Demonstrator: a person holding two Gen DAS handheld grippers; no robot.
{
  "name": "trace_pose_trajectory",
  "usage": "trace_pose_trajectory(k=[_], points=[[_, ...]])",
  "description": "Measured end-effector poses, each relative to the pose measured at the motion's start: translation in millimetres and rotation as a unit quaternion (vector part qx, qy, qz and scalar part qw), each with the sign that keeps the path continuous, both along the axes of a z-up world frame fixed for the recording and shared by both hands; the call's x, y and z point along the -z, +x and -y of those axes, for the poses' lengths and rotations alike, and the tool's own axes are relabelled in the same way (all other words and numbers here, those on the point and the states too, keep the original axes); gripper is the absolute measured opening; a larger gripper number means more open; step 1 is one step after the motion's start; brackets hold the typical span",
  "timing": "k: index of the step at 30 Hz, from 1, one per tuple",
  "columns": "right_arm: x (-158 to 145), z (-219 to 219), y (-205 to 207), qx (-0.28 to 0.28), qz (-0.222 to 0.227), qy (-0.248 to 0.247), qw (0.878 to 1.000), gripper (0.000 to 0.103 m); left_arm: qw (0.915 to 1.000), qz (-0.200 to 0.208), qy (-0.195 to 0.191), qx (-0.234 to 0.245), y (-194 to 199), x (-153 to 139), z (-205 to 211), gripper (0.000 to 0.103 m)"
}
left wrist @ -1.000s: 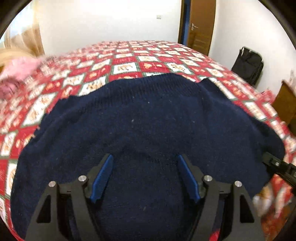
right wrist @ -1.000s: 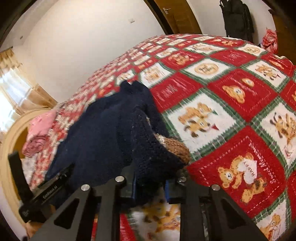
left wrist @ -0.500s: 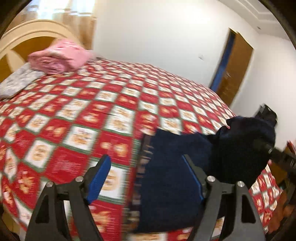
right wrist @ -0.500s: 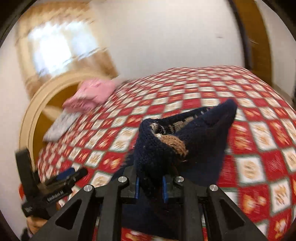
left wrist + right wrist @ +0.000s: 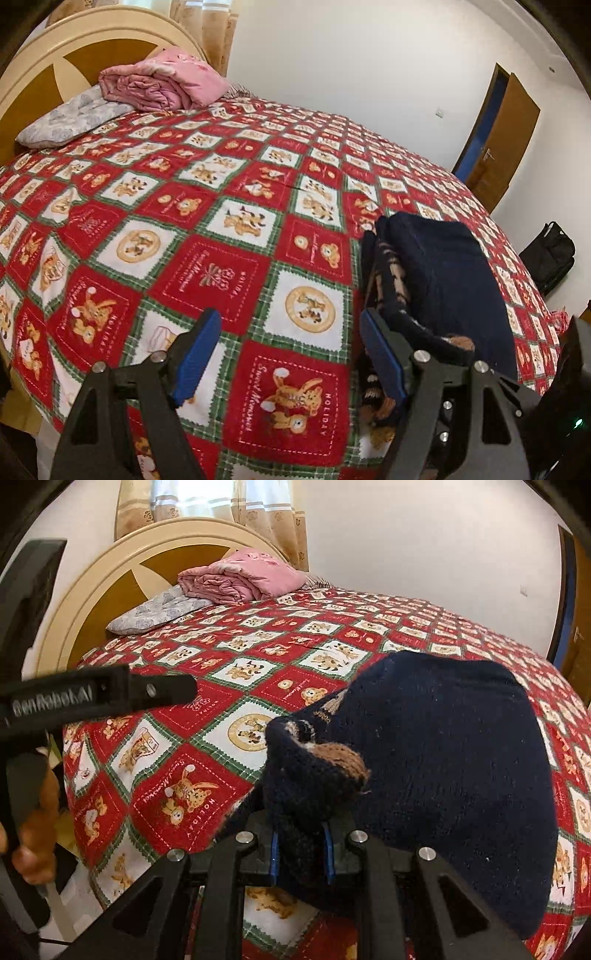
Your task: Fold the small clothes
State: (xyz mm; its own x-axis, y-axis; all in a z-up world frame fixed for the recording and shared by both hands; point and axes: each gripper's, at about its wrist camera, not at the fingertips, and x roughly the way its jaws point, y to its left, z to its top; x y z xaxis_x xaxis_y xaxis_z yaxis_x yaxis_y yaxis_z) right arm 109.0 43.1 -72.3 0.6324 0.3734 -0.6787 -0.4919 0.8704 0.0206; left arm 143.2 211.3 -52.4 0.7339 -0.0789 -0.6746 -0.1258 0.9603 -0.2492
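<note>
Sweater [image 5: 454,760], the navy knitted one, a second ago lay spread flat over the bed with the left tool hovering above its middle; now it is gathered into a thick folded bundle on the right part of the bedspread [image 5: 207,229], near the bed's front edge, with its brown-and-cream patterned inner side showing along the open edge. The right tool [image 5: 300,849] has its blue pads closed tight on a bunched corner of the knit, and the fold hangs from and rests behind that grip. The left tool [image 5: 288,354] has swung clear of the garment: its jaws stand wide apart with nothing between them, above bare quilt, and the sweater's edge sits just beside the outer face of its right finger; whether they touch I cannot tell. In the right wrist view the same tool shows at the left of frame, held by a hand [image 5: 35,823], well apart from the bundle. I judge that a large fold has just been carried across, so the garment is roughly halved or more, and what remains is to set the held corner down and square the layers. Farther off, a pink blanket [image 5: 162,85] lies on a grey pillow [image 5: 66,122] against the headboard [image 5: 122,576], untouched.
</note>
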Motion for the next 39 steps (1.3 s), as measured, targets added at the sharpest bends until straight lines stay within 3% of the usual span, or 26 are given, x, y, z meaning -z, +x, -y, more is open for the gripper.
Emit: trace_pose_trajectory(k=[11, 14, 18, 19, 24, 27, 30, 31, 35, 39], points=[[12, -11, -14, -0.02, 0.019, -0.034, 0.999, 0.024, 0.9982, 0.004, 0.052, 0.029, 21, -18, 42, 0.08], [7, -1, -10, -0.019, -0.013, 0.001, 1.0, 0.028, 0.9971, -0.003, 0.071, 0.027, 22, -18, 48, 0.08], [-1, 13, -11, -0.039, -0.072, 0.084, 0.993, 0.054, 0.9962, -0.01, 0.083, 0.023, 23, -18, 49, 0.08], [-2, 14, -14, -0.044, -0.078, 0.095, 0.991, 0.055, 0.9961, -0.012, 0.084, 0.022, 24, -18, 49, 0.08], [-19, 38, -21, -0.062, -0.108, 0.173, 0.977, 0.054, 0.9957, -0.009, 0.089, 0.026, 23, -19, 51, 0.08], [-39, 68, -20, -0.029, -0.082, 0.191, 0.978, 0.049, 0.9956, -0.003, 0.084, 0.042, 24, -20, 58, 0.08], [-49, 99, -3, 0.039, -0.064, 0.159, 0.984, 0.029, 0.9955, 0.001, 0.076, 0.056, 27, -22, 69, 0.08], [-48, 106, 3, 0.056, -0.062, 0.148, 0.985, 0.027, 0.9955, 0.001, 0.07, 0.064, 27, -22, 74, 0.08], [-38, 127, 15, 0.105, -0.048, 0.114, 0.987, 0.027, 0.9947, 0.007, 0.041, 0.094, 28, -22, 91, 0.08], [-18, 114, 12, 0.076, -0.075, 0.104, 0.989, 0.027, 0.9926, -0.032, 0.009, 0.117, 37, -6, 102, 0.08]])
